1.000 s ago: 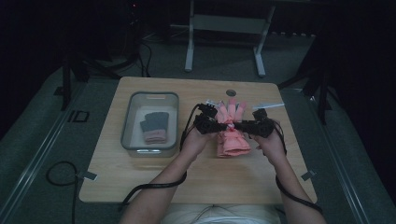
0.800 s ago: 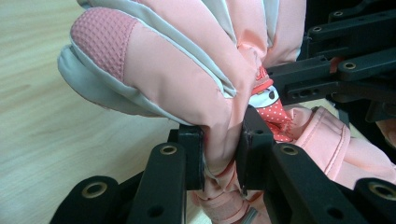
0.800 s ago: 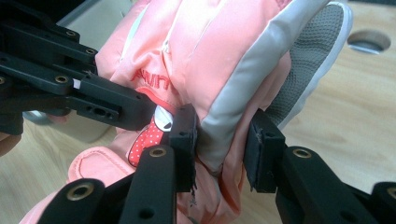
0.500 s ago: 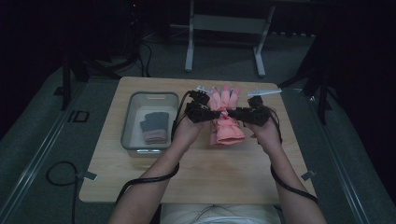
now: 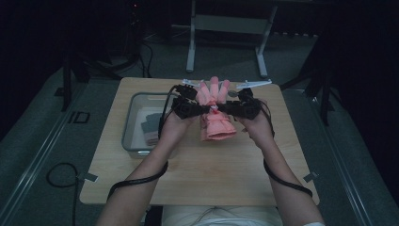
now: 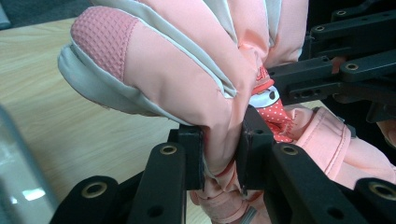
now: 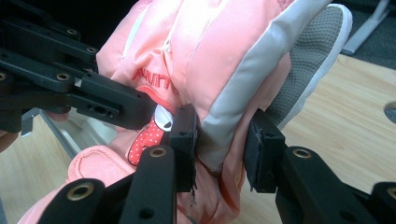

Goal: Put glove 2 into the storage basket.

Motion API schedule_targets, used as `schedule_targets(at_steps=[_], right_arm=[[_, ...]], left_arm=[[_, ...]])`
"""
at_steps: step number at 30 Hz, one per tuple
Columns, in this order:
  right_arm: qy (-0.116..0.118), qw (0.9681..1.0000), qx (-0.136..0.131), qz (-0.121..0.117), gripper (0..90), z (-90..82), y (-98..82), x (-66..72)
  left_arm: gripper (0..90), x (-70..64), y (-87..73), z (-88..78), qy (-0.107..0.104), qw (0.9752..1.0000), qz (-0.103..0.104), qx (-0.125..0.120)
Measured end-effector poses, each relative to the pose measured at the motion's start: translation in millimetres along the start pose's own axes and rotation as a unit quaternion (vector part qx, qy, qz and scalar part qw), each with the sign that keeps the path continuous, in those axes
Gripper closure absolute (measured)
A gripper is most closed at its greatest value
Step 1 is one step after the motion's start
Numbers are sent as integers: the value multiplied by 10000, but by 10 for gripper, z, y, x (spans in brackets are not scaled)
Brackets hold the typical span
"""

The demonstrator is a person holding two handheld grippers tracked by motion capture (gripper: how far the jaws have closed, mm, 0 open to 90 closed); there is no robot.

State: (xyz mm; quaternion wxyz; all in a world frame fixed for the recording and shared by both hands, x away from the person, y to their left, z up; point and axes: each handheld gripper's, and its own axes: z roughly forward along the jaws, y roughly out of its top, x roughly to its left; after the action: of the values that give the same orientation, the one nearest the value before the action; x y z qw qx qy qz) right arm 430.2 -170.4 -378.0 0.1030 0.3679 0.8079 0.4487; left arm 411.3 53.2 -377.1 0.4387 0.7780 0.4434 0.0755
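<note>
From the high view I have the pink glove (image 5: 216,117) lifted over the table (image 5: 197,174), fingers pointing away, left tool (image 5: 203,109) and right tool (image 5: 225,108) meeting at its middle. In the left gripper view my tool clamps the glove's edge. In the right gripper view, that tool pinches its grey-trimmed side.
</note>
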Motion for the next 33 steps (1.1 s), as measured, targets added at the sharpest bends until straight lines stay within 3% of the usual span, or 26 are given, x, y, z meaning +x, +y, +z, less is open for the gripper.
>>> schedule_targets(at_steps=[18, 33], right_arm=[[266, 9993, 115, -255, 677, 364, 272, 365], [595, 9967, 280, -480, 677, 867, 522, 793]], left_arm=[[746, 358, -163, -467, 375, 9988, -292, -64], [746, 736, -372, -849, 721, 9956, -594, -87]])
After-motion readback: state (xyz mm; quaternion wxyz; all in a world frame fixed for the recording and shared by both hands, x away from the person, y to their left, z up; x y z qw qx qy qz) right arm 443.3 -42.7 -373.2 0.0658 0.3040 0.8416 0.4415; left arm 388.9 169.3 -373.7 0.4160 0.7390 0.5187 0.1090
